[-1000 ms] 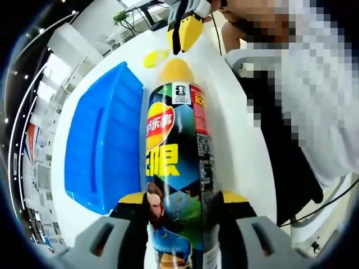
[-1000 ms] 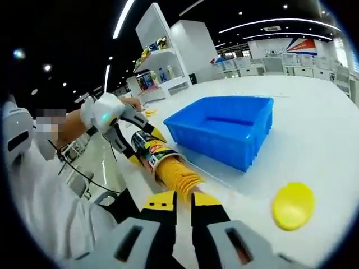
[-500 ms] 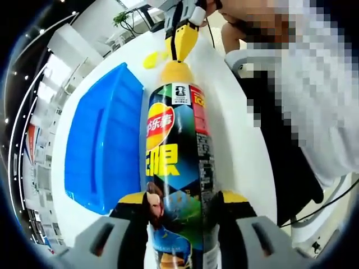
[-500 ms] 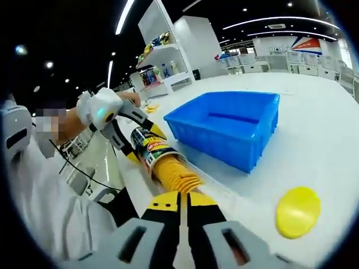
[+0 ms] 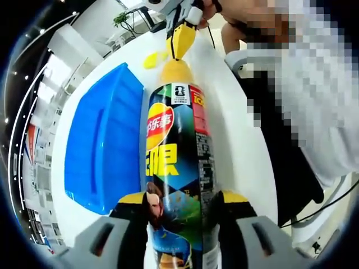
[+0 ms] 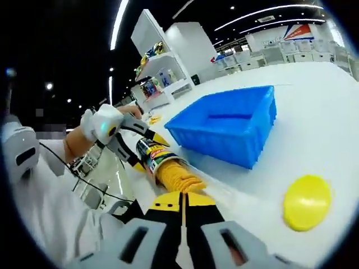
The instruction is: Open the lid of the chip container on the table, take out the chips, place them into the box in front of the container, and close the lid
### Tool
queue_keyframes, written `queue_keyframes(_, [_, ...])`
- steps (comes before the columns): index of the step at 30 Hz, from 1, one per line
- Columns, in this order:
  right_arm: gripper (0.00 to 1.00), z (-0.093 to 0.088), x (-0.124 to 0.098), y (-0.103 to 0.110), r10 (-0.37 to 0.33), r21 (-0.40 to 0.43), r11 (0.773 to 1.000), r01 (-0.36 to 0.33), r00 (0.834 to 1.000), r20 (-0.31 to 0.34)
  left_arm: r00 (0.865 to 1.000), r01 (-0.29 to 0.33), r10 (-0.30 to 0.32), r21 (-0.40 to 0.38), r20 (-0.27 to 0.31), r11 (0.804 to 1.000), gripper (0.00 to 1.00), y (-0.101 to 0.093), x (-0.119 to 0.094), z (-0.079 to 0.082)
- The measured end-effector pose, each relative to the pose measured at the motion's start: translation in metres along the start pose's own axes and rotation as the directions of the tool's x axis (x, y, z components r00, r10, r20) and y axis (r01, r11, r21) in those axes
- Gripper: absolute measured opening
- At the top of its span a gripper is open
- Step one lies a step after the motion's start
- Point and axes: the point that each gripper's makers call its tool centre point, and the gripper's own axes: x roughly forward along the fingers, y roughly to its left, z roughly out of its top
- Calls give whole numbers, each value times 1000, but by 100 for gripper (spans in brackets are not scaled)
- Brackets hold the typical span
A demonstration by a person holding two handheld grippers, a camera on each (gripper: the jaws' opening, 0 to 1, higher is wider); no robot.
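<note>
So far only the first step looks done; in the left gripper view the blue box (image 5: 101,145) sits on the left of the white surface (image 5: 235,145), with no chips to be seen in it; just beside it lies the chip container (image 5: 176,168) on its side, and the left gripper (image 5: 178,204) has its fingers (image 5: 132,200) closed tight on the container's body; at the far end the yellow chips (image 5: 176,72) poke out of the open mouth; in the right gripper view the right gripper (image 6: 180,203) has its fingers pressed together right at the end of the chip stack, though I cannot tell if they pinch a chip; the yellow lid (image 6: 306,202) lies off to the right on the surface; I think the chips need pulling out and dropping in the box, and then the lid must go back on.
</note>
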Motion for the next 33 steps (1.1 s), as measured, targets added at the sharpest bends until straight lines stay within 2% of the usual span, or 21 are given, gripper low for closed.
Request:
queue_keyframes(2, [2, 1, -1, -2, 7, -5, 1000, -7, 1000, 13, 1000, 1, -1, 0, 1, 1000, 50, 0, 0, 0])
queue_keyframes(4, [2, 2, -1, 0, 30, 38, 999, -31, 999, 29, 1000, 2, -2, 0, 2, 1000, 50, 0, 0, 0])
queue_keyframes(10, [1, 2, -1, -1, 32, 67, 997, -35, 999, 43, 1000, 4, -4, -1, 4, 1000, 50, 0, 0, 0])
queue_keyframes(18, [1, 5, -9, -8, -9, 135, 991, 3, 999, 48, 1000, 0, 0, 0, 4, 1000, 50, 0, 0, 0])
queue_keyframes(21, [0, 7, -14, -8, -36, 114, 993, 29, 998, 58, 1000, 3, -3, -4, 5, 1000, 51, 0, 1, 0])
queue_keyframes(22, [0, 9, -16, -11, -61, 89, 995, 55, 996, 66, 1000, 16, -16, -35, 1, 999, 51, -1, 0, 0])
queue_keyframes(28, [0, 20, -30, -8, -101, 49, 994, 97, 990, 103, 1000, 26, -25, -41, 18, 999, 51, 0, 0, 1])
queue_keyframes(33, [0, 25, -34, -5, -95, 36, 995, 92, 989, 112, 999, 35, -34, -43, 25, 998, 51, 0, 0, 1])
